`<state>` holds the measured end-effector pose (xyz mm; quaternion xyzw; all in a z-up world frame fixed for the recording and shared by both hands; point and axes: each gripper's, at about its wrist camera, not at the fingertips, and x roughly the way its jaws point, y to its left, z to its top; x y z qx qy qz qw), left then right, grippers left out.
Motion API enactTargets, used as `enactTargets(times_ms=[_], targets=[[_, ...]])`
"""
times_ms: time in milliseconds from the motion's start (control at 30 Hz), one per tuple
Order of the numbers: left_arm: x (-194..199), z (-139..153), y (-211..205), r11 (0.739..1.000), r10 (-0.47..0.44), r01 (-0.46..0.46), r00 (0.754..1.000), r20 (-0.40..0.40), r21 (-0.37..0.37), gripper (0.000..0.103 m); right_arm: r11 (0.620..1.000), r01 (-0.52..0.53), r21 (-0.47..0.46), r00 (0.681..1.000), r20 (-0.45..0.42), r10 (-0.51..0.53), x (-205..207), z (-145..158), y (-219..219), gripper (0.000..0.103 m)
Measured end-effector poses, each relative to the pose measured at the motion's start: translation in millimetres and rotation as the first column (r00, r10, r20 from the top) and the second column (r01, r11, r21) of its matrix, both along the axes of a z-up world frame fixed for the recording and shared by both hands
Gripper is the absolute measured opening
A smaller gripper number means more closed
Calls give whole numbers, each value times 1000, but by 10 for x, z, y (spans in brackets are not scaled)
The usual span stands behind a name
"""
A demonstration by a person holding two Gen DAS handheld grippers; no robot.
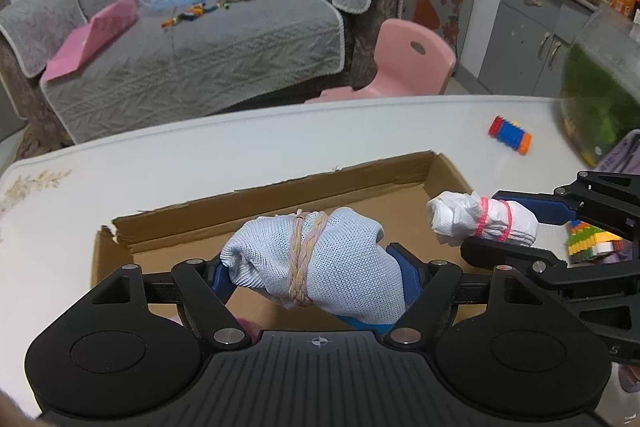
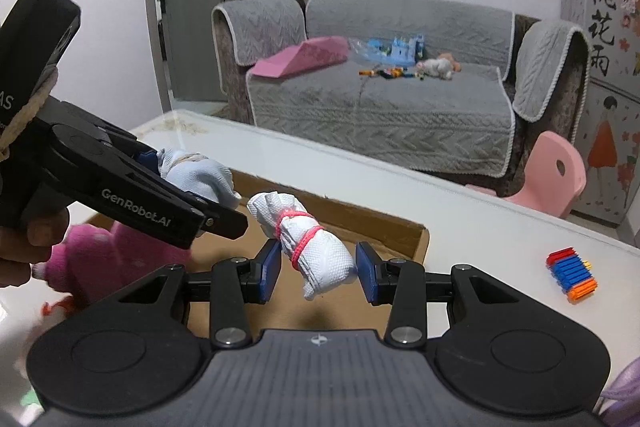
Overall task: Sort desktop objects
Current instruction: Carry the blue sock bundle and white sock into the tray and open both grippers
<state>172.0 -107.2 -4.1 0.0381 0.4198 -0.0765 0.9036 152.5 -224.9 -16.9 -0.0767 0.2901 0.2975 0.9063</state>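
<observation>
My left gripper (image 1: 316,267) is shut on a light blue sock roll (image 1: 320,259) tied with a braided band, held over the open cardboard box (image 1: 280,187). My right gripper (image 2: 318,267) stands open, its blue pads apart on both sides of a white sock roll (image 2: 316,247) tied with a pink band; the roll touches the left pad only and hangs over the box (image 2: 360,223). In the left wrist view the right gripper (image 1: 480,231) and the white roll (image 1: 472,217) are at the right. A pink knitted item (image 2: 104,251) lies in the box's left part.
A stack of red, blue and orange bricks (image 1: 510,135) lies on the white table (image 1: 240,151), right of the box; it also shows in the right wrist view (image 2: 572,277). Another multicoloured brick stack (image 1: 588,243) lies under the right gripper. A fish tank (image 1: 600,87) stands far right.
</observation>
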Motion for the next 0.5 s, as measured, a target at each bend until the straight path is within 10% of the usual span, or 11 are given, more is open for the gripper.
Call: enactTargets(times_ms=[500], targets=[[255, -411, 36, 999, 23, -21, 997, -80, 35, 80, 997, -13, -75, 996, -84, 7, 157, -275, 136, 38]])
